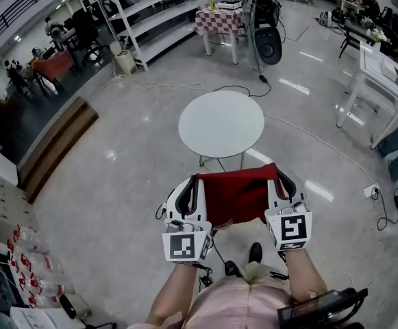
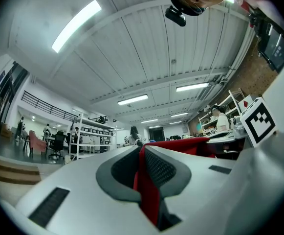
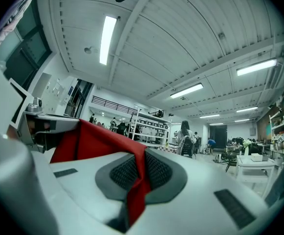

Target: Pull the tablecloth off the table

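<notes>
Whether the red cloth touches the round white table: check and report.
Apart. The head view shows the red cloth held up between the left gripper and the right gripper, with floor visible between its far edge and the table.

Hidden: corners of red tablecloth (image 1: 236, 196) inside the pressed-together jaws of left gripper (image 1: 196, 181) and right gripper (image 1: 279, 175) | Hidden: legs (image 1: 220, 163) of round table (image 1: 220, 123), largely beneath its top | Cut off: person's torso (image 1: 229, 308) and black device (image 1: 322, 308) at head view's bottom edge | Too small to tell: distant figures (image 3: 113, 123) beside shelving rack (image 3: 149, 130) in right gripper view
</notes>
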